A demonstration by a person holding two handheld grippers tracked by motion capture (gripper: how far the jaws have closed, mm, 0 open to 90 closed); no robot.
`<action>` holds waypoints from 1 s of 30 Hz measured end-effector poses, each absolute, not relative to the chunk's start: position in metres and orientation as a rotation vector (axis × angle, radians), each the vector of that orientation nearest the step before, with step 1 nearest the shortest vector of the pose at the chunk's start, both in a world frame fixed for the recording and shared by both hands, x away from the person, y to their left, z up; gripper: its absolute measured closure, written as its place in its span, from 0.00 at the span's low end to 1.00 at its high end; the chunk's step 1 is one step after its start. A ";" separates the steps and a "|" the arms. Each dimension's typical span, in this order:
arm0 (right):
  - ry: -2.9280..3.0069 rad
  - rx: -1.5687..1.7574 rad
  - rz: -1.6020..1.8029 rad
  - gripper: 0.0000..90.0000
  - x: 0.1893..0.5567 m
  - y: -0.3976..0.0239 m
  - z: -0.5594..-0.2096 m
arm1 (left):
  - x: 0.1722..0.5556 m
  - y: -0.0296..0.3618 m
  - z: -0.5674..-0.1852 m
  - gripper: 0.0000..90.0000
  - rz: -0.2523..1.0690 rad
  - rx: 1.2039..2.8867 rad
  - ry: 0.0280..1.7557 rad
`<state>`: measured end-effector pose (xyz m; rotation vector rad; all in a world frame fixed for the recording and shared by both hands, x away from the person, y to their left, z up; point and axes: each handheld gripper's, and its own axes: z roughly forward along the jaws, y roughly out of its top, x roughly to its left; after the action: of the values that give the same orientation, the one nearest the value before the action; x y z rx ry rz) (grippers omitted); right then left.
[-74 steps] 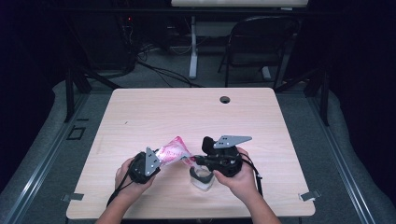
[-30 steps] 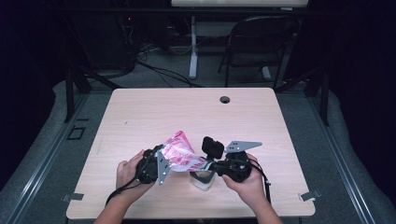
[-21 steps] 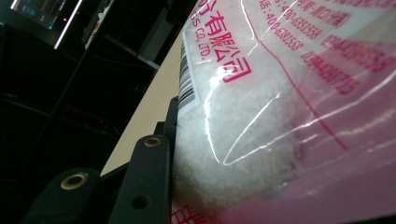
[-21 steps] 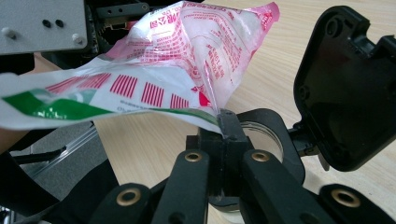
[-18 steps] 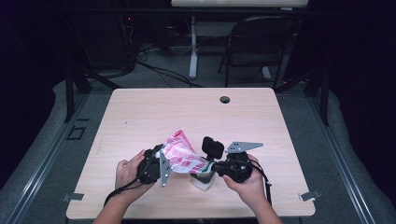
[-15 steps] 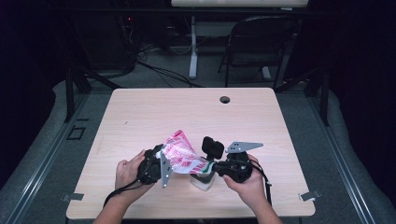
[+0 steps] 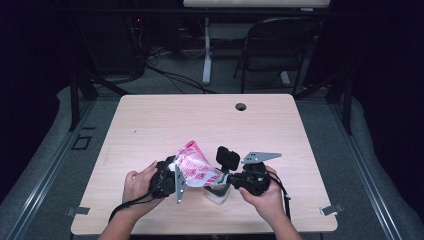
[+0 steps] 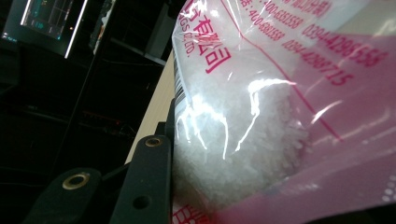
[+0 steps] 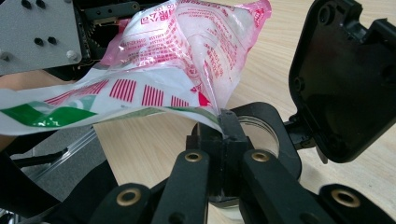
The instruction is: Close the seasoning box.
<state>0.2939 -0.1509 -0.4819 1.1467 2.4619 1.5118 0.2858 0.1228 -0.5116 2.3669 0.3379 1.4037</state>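
A pink-and-white plastic bag (image 7: 192, 167) of white granules (image 8: 233, 149) hangs tilted between both grippers near the table's front edge. My left gripper (image 7: 170, 176) is shut on the bag's full body, and the film presses against its black jaw. My right gripper (image 9: 223, 133) is shut on a thin corner of the bag (image 9: 187, 60), directly above a clear jar (image 7: 218, 194). The jar's black rim (image 9: 268, 122) lies just behind the right jaws. Its black flip lid (image 9: 345, 79) stands open to the right. Whether granules are falling cannot be made out.
The light wooden table (image 7: 200, 120) has a round cable hole (image 7: 241, 106) near its far edge. A folding chair (image 7: 280, 45) and cables sit on the floor beyond. Both hands (image 7: 137, 185) rest close together at the front of the table.
Since the earliest frame the left hand has come in toward the right one and the bag has tipped over toward the jar. Over the last second nothing visibly moves.
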 end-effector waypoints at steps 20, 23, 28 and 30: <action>2.455 1.160 1.540 1.00 0.296 -0.156 -0.480 | 0.287 0.117 -0.499 0.78 1.460 2.441 0.229; 2.453 1.162 1.535 1.00 0.297 -0.157 -0.481 | 0.287 0.115 -0.496 0.78 1.474 2.458 0.213; 2.451 1.170 1.538 1.00 0.297 -0.157 -0.482 | 0.287 0.115 -0.493 0.78 1.477 2.470 0.186; 2.449 1.171 1.543 1.00 0.297 -0.157 -0.482 | 0.287 0.114 -0.491 0.78 1.489 2.481 0.172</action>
<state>0.2973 -0.1565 -0.4821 1.1710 2.4494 1.5434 0.2866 0.1145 -0.4909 2.4808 0.1720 1.4888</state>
